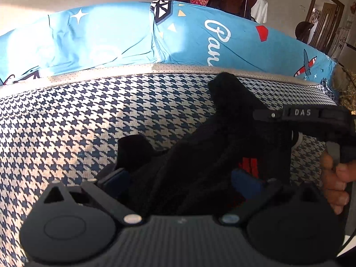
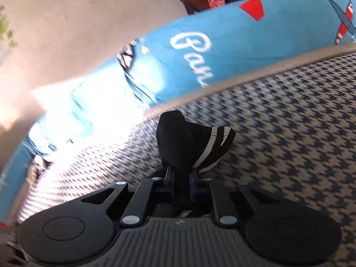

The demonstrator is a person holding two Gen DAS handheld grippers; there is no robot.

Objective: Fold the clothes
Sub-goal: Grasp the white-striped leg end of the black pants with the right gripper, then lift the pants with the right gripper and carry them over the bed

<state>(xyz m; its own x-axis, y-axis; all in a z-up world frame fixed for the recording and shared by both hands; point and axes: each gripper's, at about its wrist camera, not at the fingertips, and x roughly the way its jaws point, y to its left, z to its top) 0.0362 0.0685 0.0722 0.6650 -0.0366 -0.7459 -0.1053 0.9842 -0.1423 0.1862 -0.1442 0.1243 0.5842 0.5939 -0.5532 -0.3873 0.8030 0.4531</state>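
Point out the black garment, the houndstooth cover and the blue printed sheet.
black garment (image 1: 233,120): left wrist view, on its raised middle fold.
houndstooth cover (image 1: 89,120): left wrist view, on bare patterned surface.
blue printed sheet (image 2: 233,44): right wrist view, beside the white lettering.

The garment (image 1: 222,138) is black, with a bit of red on it. From the right wrist camera it shows white stripes. The cover (image 1: 89,120) under it has a dark blue and white houndstooth pattern. The sheet (image 1: 106,42) behind is bright blue with white stars, white writing, red shapes and a red and white striped plane. The gripper pads (image 1: 244,181) are blue.
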